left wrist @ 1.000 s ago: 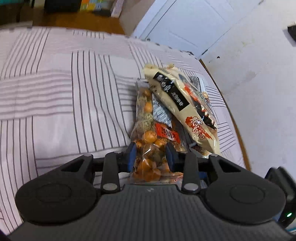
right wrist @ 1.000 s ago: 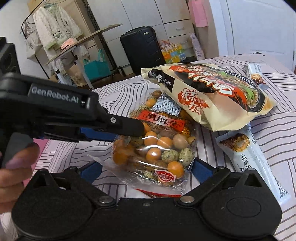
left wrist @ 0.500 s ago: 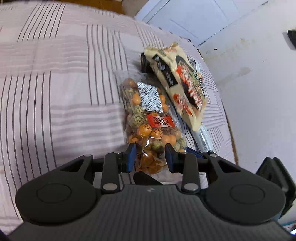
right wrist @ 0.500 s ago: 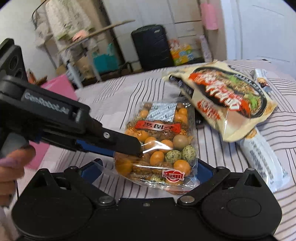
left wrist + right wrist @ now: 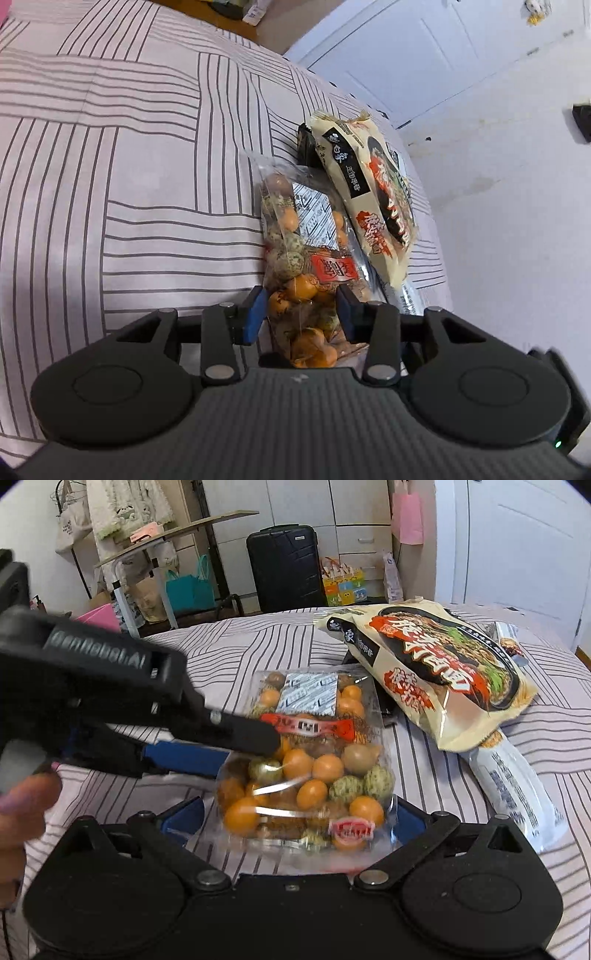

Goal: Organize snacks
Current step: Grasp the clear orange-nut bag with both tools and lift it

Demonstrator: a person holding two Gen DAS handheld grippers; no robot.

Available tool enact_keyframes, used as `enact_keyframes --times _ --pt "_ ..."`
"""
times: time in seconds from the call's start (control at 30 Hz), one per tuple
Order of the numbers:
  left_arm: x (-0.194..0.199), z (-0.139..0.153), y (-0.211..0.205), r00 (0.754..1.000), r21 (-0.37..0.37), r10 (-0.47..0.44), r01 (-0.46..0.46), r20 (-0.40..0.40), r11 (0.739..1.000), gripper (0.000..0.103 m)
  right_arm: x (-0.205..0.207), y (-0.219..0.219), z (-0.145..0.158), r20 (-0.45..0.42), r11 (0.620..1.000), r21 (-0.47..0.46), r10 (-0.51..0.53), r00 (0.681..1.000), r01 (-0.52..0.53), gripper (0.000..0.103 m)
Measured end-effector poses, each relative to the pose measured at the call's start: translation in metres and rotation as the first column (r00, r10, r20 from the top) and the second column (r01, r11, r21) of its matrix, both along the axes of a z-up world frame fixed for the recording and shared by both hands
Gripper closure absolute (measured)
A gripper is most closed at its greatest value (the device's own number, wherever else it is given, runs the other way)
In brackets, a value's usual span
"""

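Snack bag: the clear plastic bag of orange and green round snacks (image 5: 306, 760) lies on the striped pink bed cover (image 5: 129, 184).
Left gripper (image 5: 301, 308): its fingers squeeze the bag's near end, one blue pad on each side.
Right gripper (image 5: 295, 812): its fingers are spread wide, and the bag's bottom edge sits between them.
Noodle pack: the big cream noodle packet (image 5: 439, 664) leans just beside the snack bag.
White wrapper: a long white snack wrapper (image 5: 513, 794) lies partly under the noodle packet.
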State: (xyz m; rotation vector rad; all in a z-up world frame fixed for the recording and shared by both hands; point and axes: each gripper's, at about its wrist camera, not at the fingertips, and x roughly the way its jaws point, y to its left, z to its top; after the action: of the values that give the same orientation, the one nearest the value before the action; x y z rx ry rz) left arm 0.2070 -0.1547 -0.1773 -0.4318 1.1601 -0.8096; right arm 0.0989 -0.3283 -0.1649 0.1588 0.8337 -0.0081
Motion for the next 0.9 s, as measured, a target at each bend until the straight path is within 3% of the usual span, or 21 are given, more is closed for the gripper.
enact_keyframes --times 0.23,0.37,0.53,0.7,0.9 --pt "-0.001 -0.005 0.001 1.000 -0.011 0.007 -0.007 -0.008 1.000 0.063 0.012 0.006 -0.007 0.006 0.999 -0.032 -0.024 1.000 0.024 0.000" --pt "-0.005 -0.001 0.000 1.000 0.011 -0.003 0.003 0.009 1.000 0.062 0.009 0.014 -0.003 0.007 0.996 -0.059 -0.073 0.997 0.073 0.008" --pt "-0.018 0.012 -0.011 0.998 0.090 -0.047 0.043 0.046 0.995 0.053 0.001 0.021 0.003 -0.011 0.994 -0.065 -0.092 0.996 0.092 0.009" --pt "-0.039 0.027 -0.017 0.988 0.178 -0.078 0.054 0.130 0.983 0.053 -0.007 0.026 0.009 -0.027 0.993 -0.036 -0.111 0.994 0.110 0.009" --pt "-0.053 0.043 -0.013 0.988 0.253 -0.082 0.047 0.129 0.966 0.053 -0.018 0.035 0.021 -0.045 0.994 -0.013 -0.105 0.993 0.105 0.009"
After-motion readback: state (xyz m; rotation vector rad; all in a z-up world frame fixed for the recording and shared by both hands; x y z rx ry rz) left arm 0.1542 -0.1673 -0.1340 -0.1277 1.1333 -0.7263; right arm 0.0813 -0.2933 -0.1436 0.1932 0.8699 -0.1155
